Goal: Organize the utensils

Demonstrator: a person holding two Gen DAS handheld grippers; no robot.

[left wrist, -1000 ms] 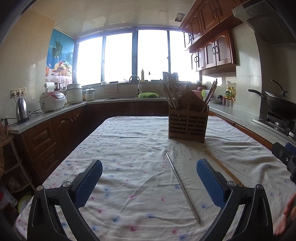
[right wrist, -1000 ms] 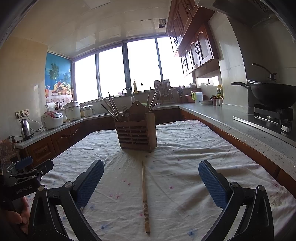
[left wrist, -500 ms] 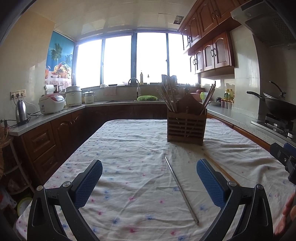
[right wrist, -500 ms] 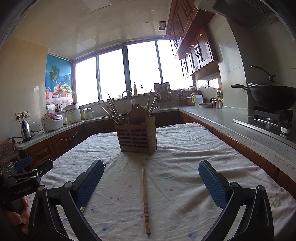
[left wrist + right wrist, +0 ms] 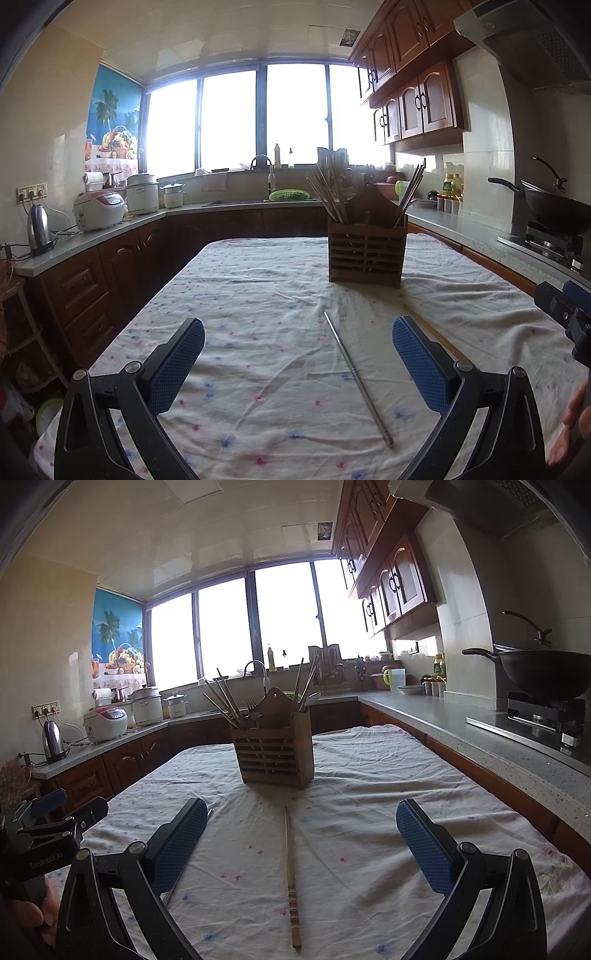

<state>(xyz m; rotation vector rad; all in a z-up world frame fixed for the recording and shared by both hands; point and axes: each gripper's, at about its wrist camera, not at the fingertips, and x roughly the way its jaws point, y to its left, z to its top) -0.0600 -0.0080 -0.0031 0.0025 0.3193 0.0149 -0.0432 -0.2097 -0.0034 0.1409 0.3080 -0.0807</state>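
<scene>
A wooden slatted utensil holder (image 5: 365,251) stands on the table, with several chopsticks and utensils upright in it; it also shows in the right wrist view (image 5: 275,753). A metal chopstick (image 5: 357,376) lies on the cloth between my left gripper's (image 5: 297,363) open fingers. A wooden chopstick (image 5: 290,871) lies between my right gripper's (image 5: 301,845) open fingers; part of it shows in the left wrist view (image 5: 432,330). The metal chopstick (image 5: 177,877) is partly hidden behind the right gripper's left finger. Both grippers are empty and above the cloth.
The table wears a white flowered cloth (image 5: 258,295). Wooden counters run around it: a kettle (image 5: 38,230) and rice cookers (image 5: 99,210) on the left, a wok on a stove (image 5: 543,675) on the right, a sink under the window (image 5: 260,173).
Both grippers have drawn back slightly and tilted up; the holder looks a little farther. Both chopsticks lie where they were. Both grippers stay open.
</scene>
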